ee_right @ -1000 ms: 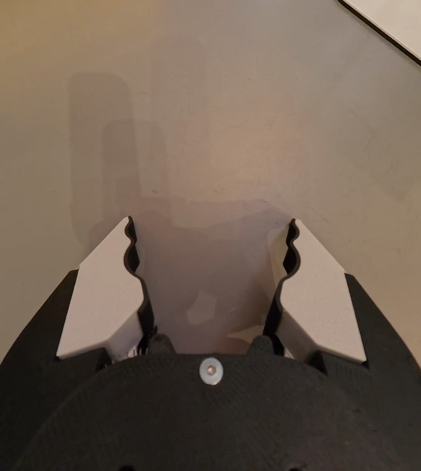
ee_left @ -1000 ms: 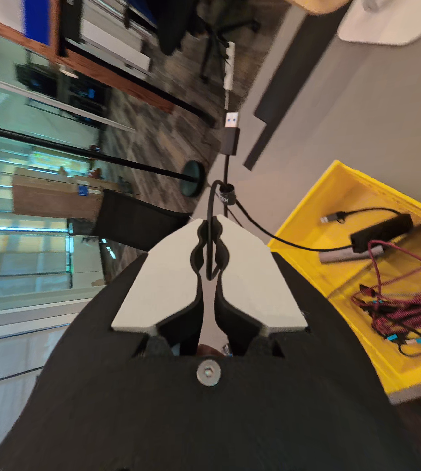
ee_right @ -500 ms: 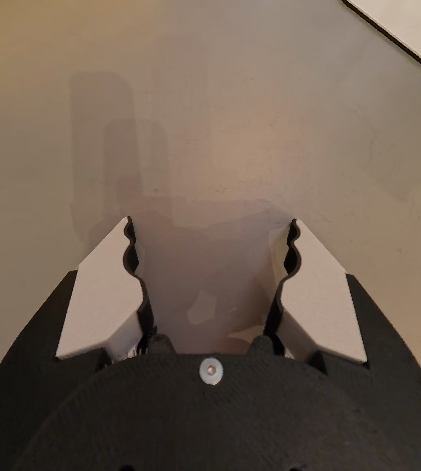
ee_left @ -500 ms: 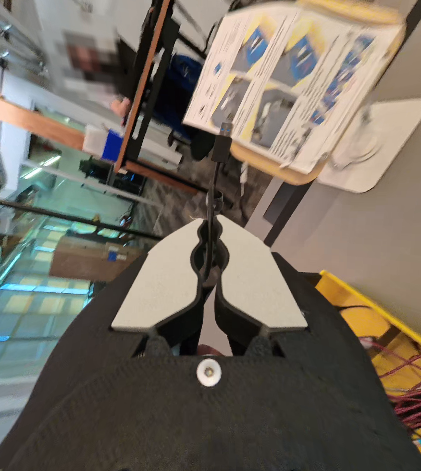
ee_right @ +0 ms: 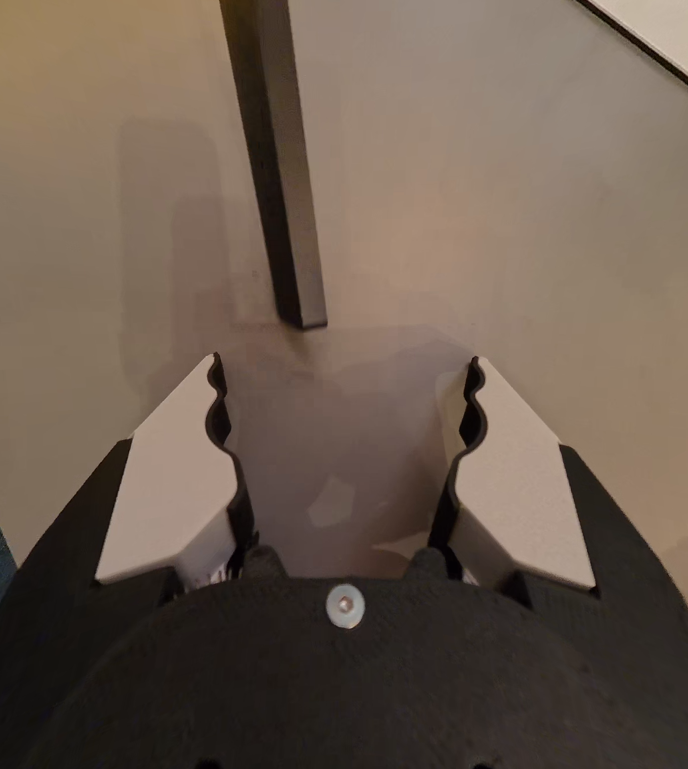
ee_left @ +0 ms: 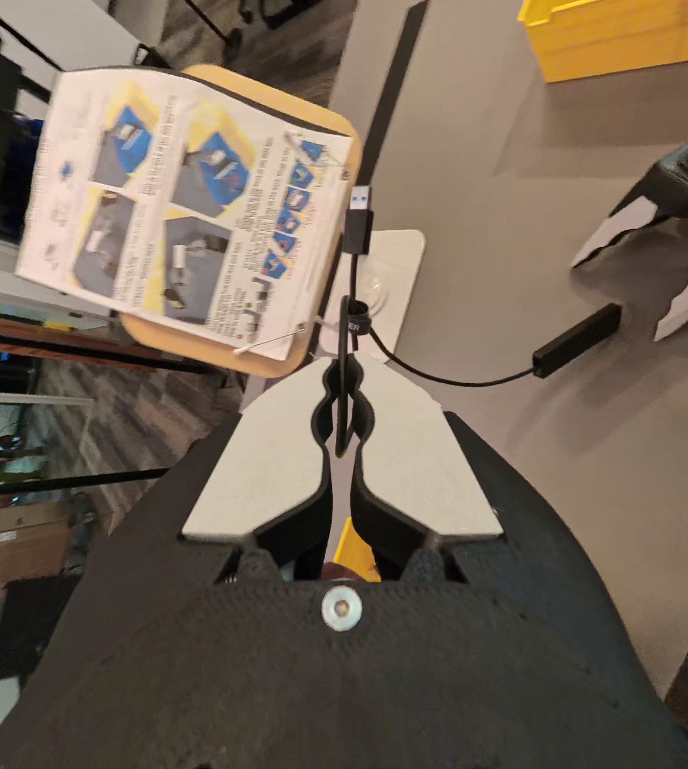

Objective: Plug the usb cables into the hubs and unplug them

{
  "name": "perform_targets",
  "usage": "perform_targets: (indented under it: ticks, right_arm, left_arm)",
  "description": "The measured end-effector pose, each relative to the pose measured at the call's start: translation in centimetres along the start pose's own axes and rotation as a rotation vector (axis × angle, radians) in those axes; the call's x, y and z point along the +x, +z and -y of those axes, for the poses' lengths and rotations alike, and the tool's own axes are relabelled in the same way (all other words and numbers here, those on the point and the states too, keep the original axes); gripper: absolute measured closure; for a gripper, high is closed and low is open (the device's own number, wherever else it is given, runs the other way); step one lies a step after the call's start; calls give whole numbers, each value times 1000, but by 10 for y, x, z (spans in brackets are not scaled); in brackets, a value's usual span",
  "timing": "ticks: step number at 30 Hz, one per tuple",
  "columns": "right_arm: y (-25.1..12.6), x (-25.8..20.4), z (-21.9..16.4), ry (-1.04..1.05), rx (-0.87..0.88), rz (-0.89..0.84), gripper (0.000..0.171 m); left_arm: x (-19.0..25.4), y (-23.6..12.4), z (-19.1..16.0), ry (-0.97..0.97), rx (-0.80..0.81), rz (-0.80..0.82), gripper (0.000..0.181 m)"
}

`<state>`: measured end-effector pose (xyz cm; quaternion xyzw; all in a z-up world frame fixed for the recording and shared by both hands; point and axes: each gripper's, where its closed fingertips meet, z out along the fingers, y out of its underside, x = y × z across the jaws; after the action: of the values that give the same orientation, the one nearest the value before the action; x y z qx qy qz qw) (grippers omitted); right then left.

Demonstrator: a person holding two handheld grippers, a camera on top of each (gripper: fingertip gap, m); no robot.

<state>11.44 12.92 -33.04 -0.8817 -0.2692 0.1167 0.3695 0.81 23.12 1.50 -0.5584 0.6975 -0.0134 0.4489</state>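
2 grippers are working: the left gripper is pinching the hub's cable, dangling the hub by the right gripper, whose spread jaws should square up around it.

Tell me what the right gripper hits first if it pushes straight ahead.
Probably the black hub: its near end lies just beyond the open right gripper, roughly centred between the fingers, on the grey table.

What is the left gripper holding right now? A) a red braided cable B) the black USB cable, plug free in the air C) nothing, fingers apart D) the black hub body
B: the left gripper is shut on the black USB cable, with its plug pointing away unplugged and the black hub dangling off to the side.
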Motion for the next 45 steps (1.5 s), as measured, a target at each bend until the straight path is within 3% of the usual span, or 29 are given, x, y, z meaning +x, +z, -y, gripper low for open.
perform_targets:
  ticks: [10,22,23,27,32,37,42,45]
  right_arm:
    - [-4,-2,-4,-7,2,8,57]
    - [-3,-2,-4,-15,1,6,58]
    - [-3,-2,-4,-15,1,6,58]
    - [-3,-2,-4,-16,1,7,58]
    - [-3,-2,-4,-17,1,8,58]
    - [-3,-2,-5,-16,1,7,58]
    - [-3,-2,-5,-15,1,6,58]
    - [-3,-1,-5,-14,2,5,59]
  left_arm:
    - [98,95,-53,-18,-110,-194,178]
    - [212,157,-104,-175,-171,-417,178]
    - [220,160,-107,-180,-181,-425,176]
    - [244,160,-113,-253,-215,-500,129]
    - [234,134,-104,-309,-146,-469,119]
    - [184,62,-111,-295,-84,-308,128]
    - [134,-26,-189,-337,-186,-151,141]
    - [130,-72,-262,-398,-375,-111,142]
